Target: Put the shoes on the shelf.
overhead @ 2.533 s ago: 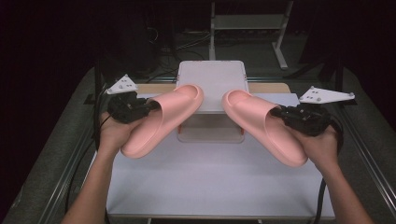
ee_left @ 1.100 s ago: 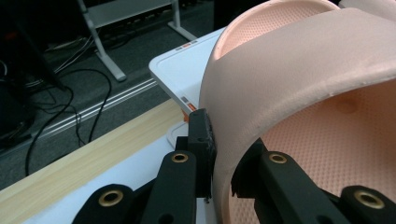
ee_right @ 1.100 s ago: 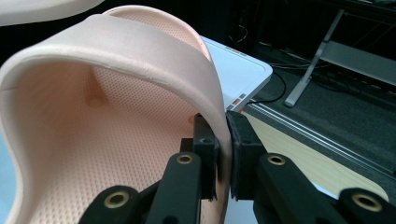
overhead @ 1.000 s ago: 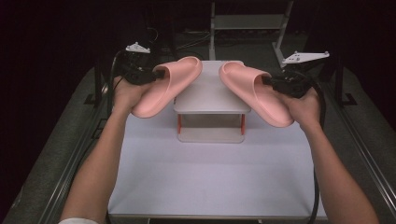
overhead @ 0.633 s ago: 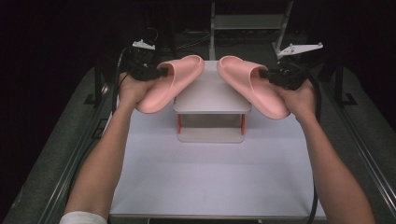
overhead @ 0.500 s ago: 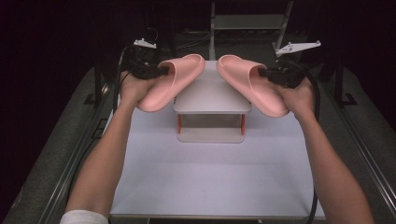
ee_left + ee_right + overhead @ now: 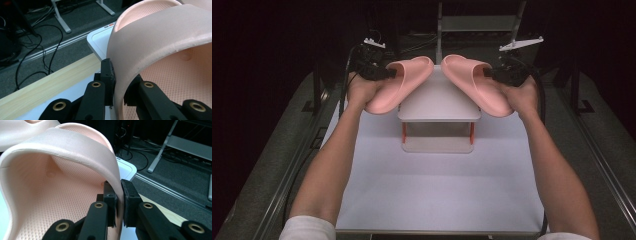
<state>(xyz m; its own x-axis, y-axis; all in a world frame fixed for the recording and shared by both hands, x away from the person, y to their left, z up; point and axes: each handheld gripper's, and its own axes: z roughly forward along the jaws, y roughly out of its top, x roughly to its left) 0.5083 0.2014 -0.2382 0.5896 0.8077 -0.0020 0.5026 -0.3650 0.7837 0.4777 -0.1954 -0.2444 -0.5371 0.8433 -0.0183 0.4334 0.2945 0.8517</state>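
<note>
Both forearms stretched forward, left tool point(image 7: 388, 75) clamped on left slipper point(image 7: 399, 82), right tool point(image 7: 487, 74) on right slipper point(image 7: 474, 82)

Pink slippers point(image 7: 401, 82) (dotted insoles), black fingers point(image 7: 108, 75), white table point(image 7: 437, 190).

dark room, grey floor point(image 7: 607, 130), white table point(image 7: 437, 190), cables point(image 7: 47, 60)

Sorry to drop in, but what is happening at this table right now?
A person holds a pink slipper in each gripper. The left gripper is clamped on the strap of the left slipper, and the right gripper on the strap of the right slipper. Both slippers are held over the small white shelf on the table, toes pointing away and angled towards each other.
</note>
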